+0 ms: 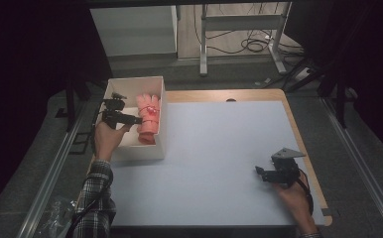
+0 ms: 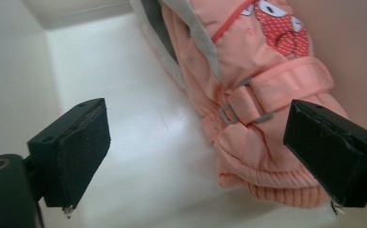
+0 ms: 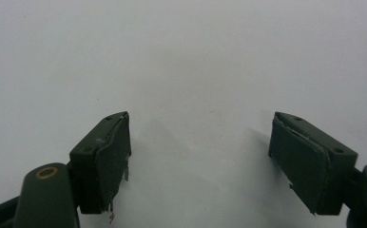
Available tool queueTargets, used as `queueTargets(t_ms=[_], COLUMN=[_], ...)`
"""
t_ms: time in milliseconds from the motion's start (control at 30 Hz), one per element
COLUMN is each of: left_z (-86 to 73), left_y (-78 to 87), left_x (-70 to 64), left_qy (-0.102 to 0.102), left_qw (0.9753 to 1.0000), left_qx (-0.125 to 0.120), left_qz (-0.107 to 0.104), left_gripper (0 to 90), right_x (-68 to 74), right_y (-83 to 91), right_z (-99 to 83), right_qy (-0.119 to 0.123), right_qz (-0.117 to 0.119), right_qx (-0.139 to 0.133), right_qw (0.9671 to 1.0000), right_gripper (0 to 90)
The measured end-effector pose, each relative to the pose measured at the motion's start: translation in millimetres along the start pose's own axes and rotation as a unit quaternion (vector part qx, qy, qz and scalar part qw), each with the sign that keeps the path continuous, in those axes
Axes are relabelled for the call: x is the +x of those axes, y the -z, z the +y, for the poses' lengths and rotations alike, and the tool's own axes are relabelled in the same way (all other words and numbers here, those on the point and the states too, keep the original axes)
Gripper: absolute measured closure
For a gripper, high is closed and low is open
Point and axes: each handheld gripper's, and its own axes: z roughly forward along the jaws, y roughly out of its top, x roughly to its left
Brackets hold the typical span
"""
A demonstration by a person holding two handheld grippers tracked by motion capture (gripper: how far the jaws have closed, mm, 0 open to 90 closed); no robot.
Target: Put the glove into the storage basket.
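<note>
A pink glove (image 1: 148, 118) lies inside the white box (image 1: 140, 151), which sits at the far left corner of the tabletop (image 1: 214, 148). Within the box the glove rests along the right-hand wall, cuff toward the person, its back bearing a red cartoon patch (image 2: 279, 29) and a strap with a small metal buckle (image 2: 229, 114) across the wrist.

The left claw (image 1: 130, 119) reaches into the box from its left side — the hand (image 1: 107, 139) gripping it rests over the box's left wall. In the left gripper view its jaws stand wide apart: one hangs over the bare box floor, the other sits by the glove's cuff, seemingly just short of touching, though the angle makes that hard to judge. It has hold of nothing.

The right claw (image 1: 274, 173) is well away from the box, low over the near right part of the tabletop. In the right gripper view its jaws are spread wide — nothing between them but plain white surface.
</note>
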Motion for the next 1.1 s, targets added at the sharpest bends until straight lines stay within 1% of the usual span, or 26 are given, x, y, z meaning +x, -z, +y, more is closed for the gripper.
queueTargets(t_ms=[100,200,233,400,500,600,733,800,1000,1100], left_z=[-4.4,-10.2,-11.7,-19.0,-23.2,-27.7,-33.2,-35.3,-39.5,-40.5], left_y=[4.1,9.7,11.4,18.6,22.9,26.7,31.1,32.6,39.6,43.9], left_x=[-1.5,-3.8,-4.1,-5.1,-5.6,-6.5,-7.4,-8.1,-9.8,-12.5], left_qy=[-0.007,-0.022,-0.024,-0.033,-0.033,-0.038,-0.049,-0.048,-0.059,-0.059], left_qw=[0.9999,0.9997,0.9996,0.9991,0.9986,0.9979,0.9972,0.9970,0.9957,0.9951], left_qx=[-0.006,-0.014,-0.016,-0.028,-0.039,-0.048,-0.053,-0.057,-0.064,-0.070], left_qz=[-0.005,0.002,0.002,-0.006,-0.015,-0.021,-0.020,-0.022,-0.033,-0.038], left_gripper=[6.9,6.1,5.6,4.5,4.1,3.7,3.1,3.0,2.9,2.8], right_x=[0.1,0.1,0.1,0.1,0.2,0.3,0.3,0.3,0.3,0.3], right_y=[0.0,0.0,0.0,0.0,0.0,0.0,-0.1,-0.1,-0.1,-0.1], right_z=[0.0,0.0,0.0,0.0,0.0,0.0,-0.1,0.0,0.0,0.0], right_qy=[0.000,0.000,0.000,0.000,0.000,-0.001,-0.001,-0.001,-0.001,-0.001], right_qz=[0.000,-0.001,-0.001,-0.001,-0.002,-0.002,-0.003,-0.003,-0.004,-0.005], right_qx=[0.000,0.000,0.000,0.000,0.000,0.000,0.000,0.000,0.001,0.001], right_qw=[1.0000,1.0000,1.0000,1.0000,1.0000,1.0000,1.0000,1.0000,1.0000,1.0000], right_gripper=[21.9,21.8,21.7,21.5,21.4,21.2,21.0,20.9,20.4,20.2])
